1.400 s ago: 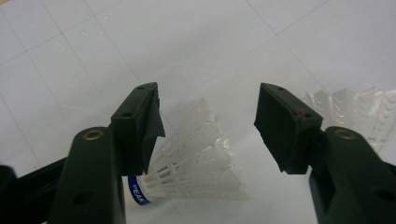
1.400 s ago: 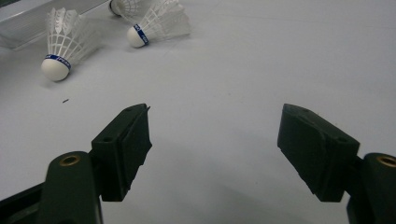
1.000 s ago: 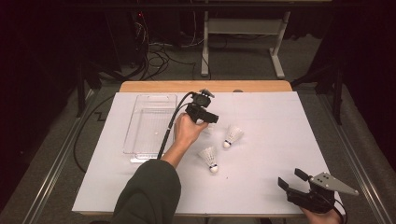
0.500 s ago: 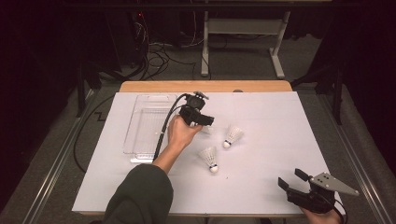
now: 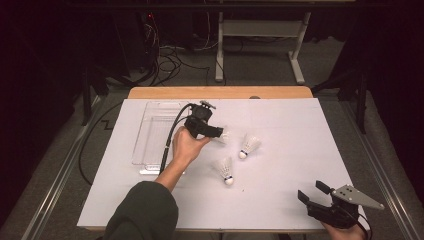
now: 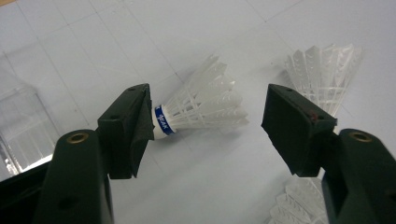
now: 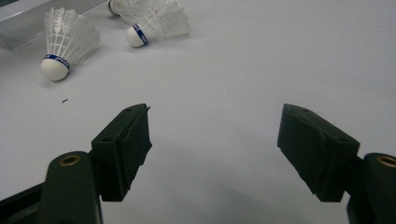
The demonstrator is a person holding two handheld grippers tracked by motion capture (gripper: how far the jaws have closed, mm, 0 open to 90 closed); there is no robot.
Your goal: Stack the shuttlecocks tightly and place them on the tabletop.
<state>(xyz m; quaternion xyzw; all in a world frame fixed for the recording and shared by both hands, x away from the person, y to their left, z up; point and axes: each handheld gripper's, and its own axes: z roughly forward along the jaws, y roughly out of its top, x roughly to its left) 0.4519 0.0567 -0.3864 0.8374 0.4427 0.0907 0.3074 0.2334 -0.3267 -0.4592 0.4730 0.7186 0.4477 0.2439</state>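
Shuttlecock [image 6: 201, 109] lying flat, cork beside left tongs' [image 6: 208, 126] left jaw, feathers rightward

Left tool [image 6: 208, 126]: matt black plastic jaws with brass-coloured metal inserts. Near shuttlecock [image 6: 201, 109]: white, translucent plastic-looking skirt; smooth white head with a glossy blue band. Bench [image 5: 295, 125]: matt white, paper-like covering; bare wood along the far edge. Tray [image 5: 155, 132]: clear, glossy plastic. Right tool [image 5: 314, 196]: grey plate, matt.
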